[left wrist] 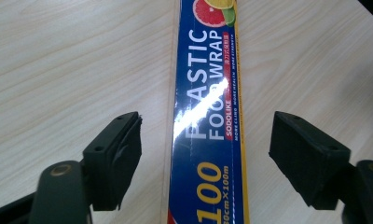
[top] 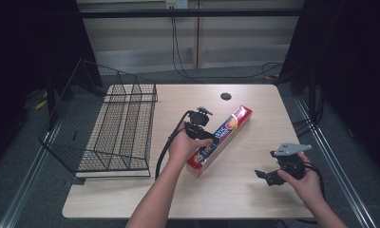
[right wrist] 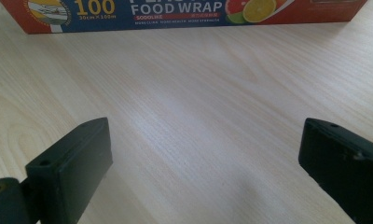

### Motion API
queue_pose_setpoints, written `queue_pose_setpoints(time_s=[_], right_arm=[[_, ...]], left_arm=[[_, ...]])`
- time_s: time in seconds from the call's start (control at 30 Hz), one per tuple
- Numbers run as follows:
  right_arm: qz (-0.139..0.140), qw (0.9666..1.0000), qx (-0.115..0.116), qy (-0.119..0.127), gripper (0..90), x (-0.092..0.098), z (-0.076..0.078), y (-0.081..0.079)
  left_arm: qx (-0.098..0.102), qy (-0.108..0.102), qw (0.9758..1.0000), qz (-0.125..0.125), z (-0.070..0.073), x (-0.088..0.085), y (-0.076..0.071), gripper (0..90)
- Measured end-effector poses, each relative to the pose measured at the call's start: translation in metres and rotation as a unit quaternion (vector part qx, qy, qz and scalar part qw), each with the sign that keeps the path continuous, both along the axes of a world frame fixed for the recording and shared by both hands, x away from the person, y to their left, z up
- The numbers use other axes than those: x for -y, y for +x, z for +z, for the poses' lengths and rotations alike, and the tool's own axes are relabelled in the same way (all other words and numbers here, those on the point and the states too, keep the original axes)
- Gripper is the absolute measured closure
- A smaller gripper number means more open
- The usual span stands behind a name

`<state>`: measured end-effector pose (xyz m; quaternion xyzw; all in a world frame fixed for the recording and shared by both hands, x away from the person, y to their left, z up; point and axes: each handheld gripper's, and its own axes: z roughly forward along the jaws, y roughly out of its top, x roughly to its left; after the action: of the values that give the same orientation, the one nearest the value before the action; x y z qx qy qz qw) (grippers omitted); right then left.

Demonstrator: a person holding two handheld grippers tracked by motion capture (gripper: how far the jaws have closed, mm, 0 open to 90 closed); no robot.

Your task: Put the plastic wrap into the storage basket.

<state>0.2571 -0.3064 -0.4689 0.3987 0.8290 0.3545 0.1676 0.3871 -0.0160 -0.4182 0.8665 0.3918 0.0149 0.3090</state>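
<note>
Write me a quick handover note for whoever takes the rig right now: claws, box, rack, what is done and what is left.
Left claw: open, its jaws on either side of the food wrap box, with a gap on both sides; no grip yet.
Right claw: open, holding nothing, near the table's right front, with bare wood under it.
Box: lies flat and slanted across the middle of the table, printed side up.
Wire rack: on the left part of the table, nothing in it.
Done: left claw lined up over the box.
Left: shut on the box and lift it; the rack looks like the likely place for it.
</note>
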Motion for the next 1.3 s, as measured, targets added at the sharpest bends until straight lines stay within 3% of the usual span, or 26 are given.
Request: queue_pose_setpoints(time_s=[0.1, 0.3, 0.53, 1.03, 1.27, 1.3], right_arm=[[0.003, 1.0000, 0.001, 0.000, 2.4, 0.000, 0.000, 0.000], [0.003, 1.0000, 0.002, 0.002, 2.4, 0.000, 0.001, 0.000], [0.004, 1.0000, 0.002, 0.003, 2.4, 0.000, 0.001, 0.001], [0.007, 0.9999, 0.004, 0.006, 2.4, -0.001, 0.000, 0.002], [0.001, 1.0000, 0.005, 0.006, 2.4, 0.000, 0.001, 0.002], [0.000, 1.0000, 0.005, 0.006, 2.4, 0.000, 0.001, 0.002]], left_arm=[[-0.011, 0.000, 0.9999, 0.002, -0.004, 0.006, 0.003, 23.0], [-0.011, 0.008, 0.9998, -0.014, -0.004, 0.017, 0.009, 22.4], [-0.011, 0.015, 0.9997, -0.017, -0.008, 0.028, 0.014, 20.5], [-0.017, 0.029, 0.9990, -0.029, -0.015, 0.039, 0.021, 19.8], [-0.018, 0.025, 0.9992, -0.026, -0.018, 0.043, 0.024, 18.0], [-0.017, 0.036, 0.9986, -0.034, -0.017, 0.043, 0.025, 17.1]])
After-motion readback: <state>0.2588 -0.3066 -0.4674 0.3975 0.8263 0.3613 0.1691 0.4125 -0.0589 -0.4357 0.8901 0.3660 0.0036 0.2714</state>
